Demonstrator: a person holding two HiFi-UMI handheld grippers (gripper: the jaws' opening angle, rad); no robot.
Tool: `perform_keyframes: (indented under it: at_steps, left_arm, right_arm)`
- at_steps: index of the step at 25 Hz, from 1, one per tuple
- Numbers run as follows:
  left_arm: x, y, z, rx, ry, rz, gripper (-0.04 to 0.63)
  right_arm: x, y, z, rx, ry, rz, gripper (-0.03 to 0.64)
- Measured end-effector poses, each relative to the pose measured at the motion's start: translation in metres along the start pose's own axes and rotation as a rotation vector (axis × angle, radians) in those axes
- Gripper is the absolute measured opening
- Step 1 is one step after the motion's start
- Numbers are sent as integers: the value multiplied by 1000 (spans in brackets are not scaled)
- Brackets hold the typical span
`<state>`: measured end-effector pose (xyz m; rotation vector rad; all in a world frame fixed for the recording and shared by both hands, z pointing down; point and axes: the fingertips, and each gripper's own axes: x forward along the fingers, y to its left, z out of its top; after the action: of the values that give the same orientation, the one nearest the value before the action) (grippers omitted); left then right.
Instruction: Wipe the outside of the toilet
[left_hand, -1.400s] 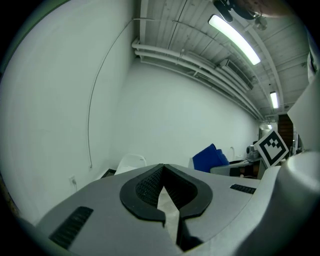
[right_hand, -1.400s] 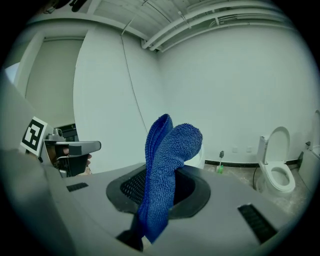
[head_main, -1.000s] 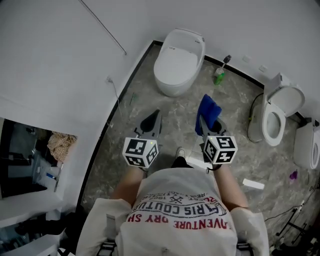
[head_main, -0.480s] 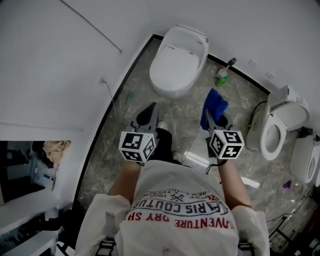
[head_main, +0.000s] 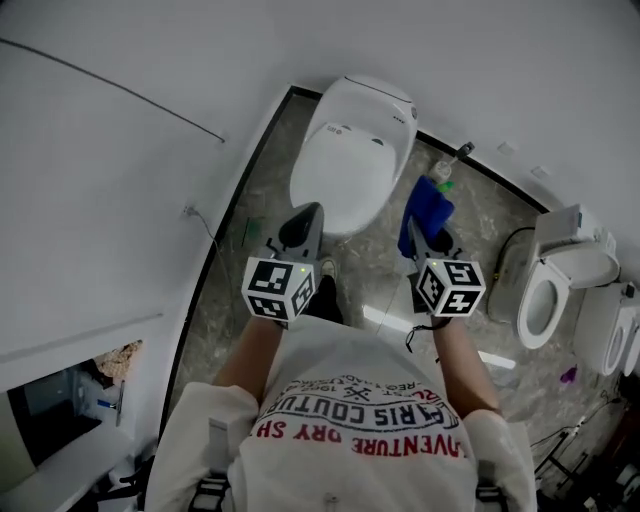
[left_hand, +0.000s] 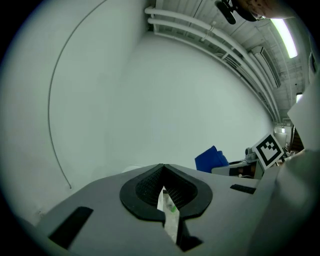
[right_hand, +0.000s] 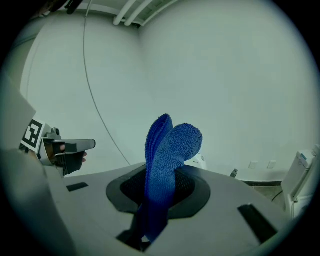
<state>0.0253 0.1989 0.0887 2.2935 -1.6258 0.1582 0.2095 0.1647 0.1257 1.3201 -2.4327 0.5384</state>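
Closer now, toilet (head_main: 345, 165) lies just beyond left tongs (head_main: 309, 212), pressed together, and right tongs (head_main: 413, 230) pinching blue cloth (head_main: 424, 203).

We've got our left gripper (left_hand: 164, 192) with its jaws pressed together, nothing between them, facing a plain white wall (left_hand: 165, 95). Off to the right we see a blue cloth (left_hand: 211, 160), near a marker cube (left_hand: 270, 148).
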Motion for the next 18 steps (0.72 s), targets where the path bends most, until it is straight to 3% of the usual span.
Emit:
perform_keyframes:
  at_steps: [7, 13, 18]
  left_arm:
    - [110, 66, 30, -28, 64, -73, 6]
    - [188, 99, 33, -48, 109, -70, 6]
    - [251, 120, 31, -65, 135, -19, 6]
  right_arm:
    - [114, -33, 47, 64, 28, -58, 75]
    - [183, -81, 68, 62, 77, -65, 75]
    - [246, -143, 75, 40, 139, -54, 75]
